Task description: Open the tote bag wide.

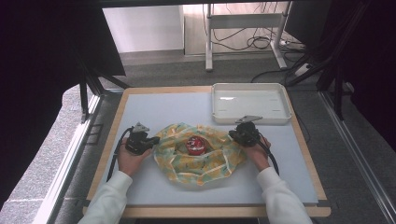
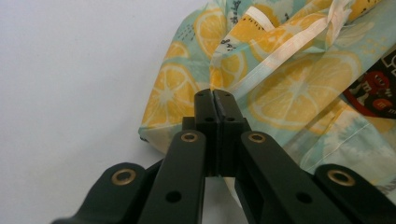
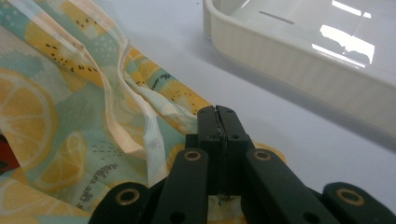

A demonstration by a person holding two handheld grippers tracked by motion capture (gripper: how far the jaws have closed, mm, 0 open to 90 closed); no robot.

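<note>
A lemon-print cloth point(image 1: 201, 156) lies crumpled in the middle of the grey table mat point(image 1: 154, 109), its pale ribbon-like hem point(image 2: 285, 49) folding over itself. On its centre sits one small red packet point(image 1: 196, 145); in the high view its label is too small to read, and in the left gripper view it is cut off at the right edge, showing dark wrapping with red and round printed marks. How far the cloth runs under its own folds cannot be made out.

One cloth, one packet, one tray, two grippers.

The left gripper point(image 1: 148, 140) is at the cloth's left edge. In the left gripper view its jaws are pressed together with the tips against a fold of the cloth, fabric bunched just beyond them; they appear clamped on the cloth's edge. The right gripper point(image 1: 237, 134) is at the cloth's right edge. In the right gripper view its jaws are likewise closed tight, cloth lying beneath and beside them, a strip of fabric seemingly caught at their base.

A white rectangular tray point(image 1: 285, 100) stands at the far right of the mat, just beyond the right gripper and apart from the cloth. Both white sleeves point(image 1: 112, 198) enter from the bottom, cropped there.
</note>
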